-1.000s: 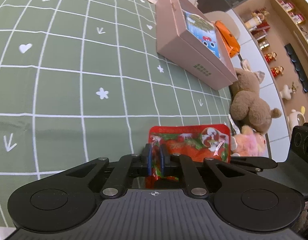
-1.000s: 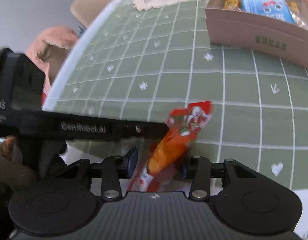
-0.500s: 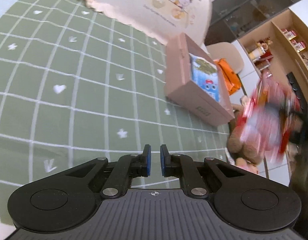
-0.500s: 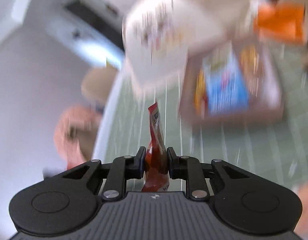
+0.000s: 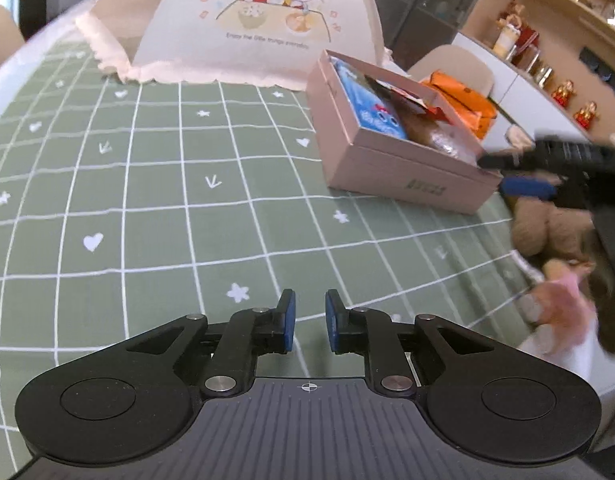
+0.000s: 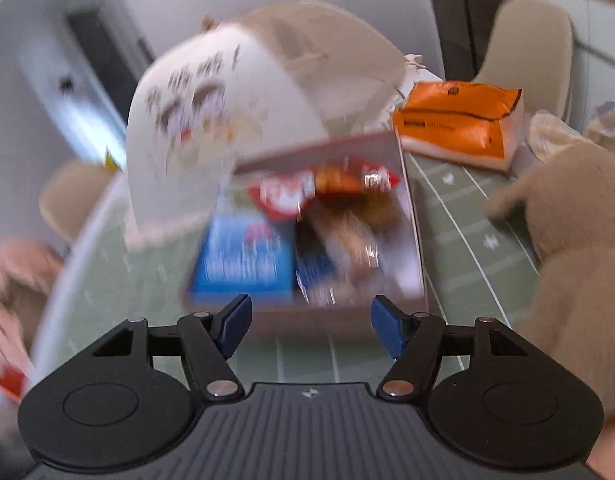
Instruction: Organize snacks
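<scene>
- From the left wrist view, the left gripper [image 5: 306, 320] is seen low over the green checked tablecloth [image 5: 155, 184], its blue pads set a narrow gap apart with nothing held between them.
- At far right in this view, the pink cardboard box [image 5: 403, 176] is placed on the cloth; a blue snack pack [image 5: 371, 110] and a red snack packet [image 5: 411, 100] are contained in it.
- Just right of the box's near corner, the right gripper [image 5: 523, 178] is seen blurred.
- From the right wrist view, the right gripper [image 6: 311, 326] is seen with its fingers spread wide and empty, directly before the box [image 6: 411, 240].
- Inside the box, the red snack packet [image 6: 319, 188] is located at the far end and the blue snack pack [image 6: 243, 264] at the near left; both are blurred.
- Beyond the box, at far right, an orange tissue pack [image 6: 455, 124] is seen on the cloth.
</scene>
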Action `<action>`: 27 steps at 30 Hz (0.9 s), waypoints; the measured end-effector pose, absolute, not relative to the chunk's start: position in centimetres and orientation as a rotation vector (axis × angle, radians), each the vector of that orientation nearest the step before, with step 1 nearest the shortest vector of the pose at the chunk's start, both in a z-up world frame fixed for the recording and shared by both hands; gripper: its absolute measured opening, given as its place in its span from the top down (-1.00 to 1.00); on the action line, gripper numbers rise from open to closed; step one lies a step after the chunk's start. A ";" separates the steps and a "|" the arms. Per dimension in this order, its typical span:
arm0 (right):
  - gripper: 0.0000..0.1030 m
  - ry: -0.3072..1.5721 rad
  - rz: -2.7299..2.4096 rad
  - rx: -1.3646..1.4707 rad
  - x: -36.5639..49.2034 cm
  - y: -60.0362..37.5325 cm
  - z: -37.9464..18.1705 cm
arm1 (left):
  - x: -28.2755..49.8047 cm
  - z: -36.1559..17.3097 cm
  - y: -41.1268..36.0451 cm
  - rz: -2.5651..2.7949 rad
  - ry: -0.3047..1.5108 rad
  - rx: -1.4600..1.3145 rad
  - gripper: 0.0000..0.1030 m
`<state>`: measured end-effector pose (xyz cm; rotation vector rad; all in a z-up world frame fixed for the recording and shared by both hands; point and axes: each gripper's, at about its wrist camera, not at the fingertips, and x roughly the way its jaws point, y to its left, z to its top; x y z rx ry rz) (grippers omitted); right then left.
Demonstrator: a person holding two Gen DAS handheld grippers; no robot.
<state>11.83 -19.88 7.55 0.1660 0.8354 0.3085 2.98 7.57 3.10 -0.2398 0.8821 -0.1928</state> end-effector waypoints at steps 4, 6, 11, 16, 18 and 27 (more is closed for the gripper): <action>-0.48 0.839 0.314 0.052 8.8 -17.4 4.7 | 3.5 2.0 6.8 -0.158 0.858 -0.221 0.64; -0.48 0.864 0.305 0.015 7.9 -16.4 3.1 | 3.6 1.5 6.2 -0.147 0.838 -0.192 0.64; -0.61 0.857 0.245 0.001 7.2 -15.2 1.6 | 4.0 1.3 4.9 -0.143 0.796 -0.141 0.63; -1.00 0.835 0.147 -0.082 7.2 -14.0 0.3 | 4.5 0.9 3.5 -0.192 0.750 -0.113 0.62; -1.00 0.817 0.130 -0.029 7.0 -14.7 -0.1 | 4.6 0.7 2.9 -0.215 0.736 -0.098 0.60; -1.00 0.685 0.127 -0.015 5.9 -16.5 -1.2 | 3.1 0.0 -0.3 -0.160 0.640 0.085 0.62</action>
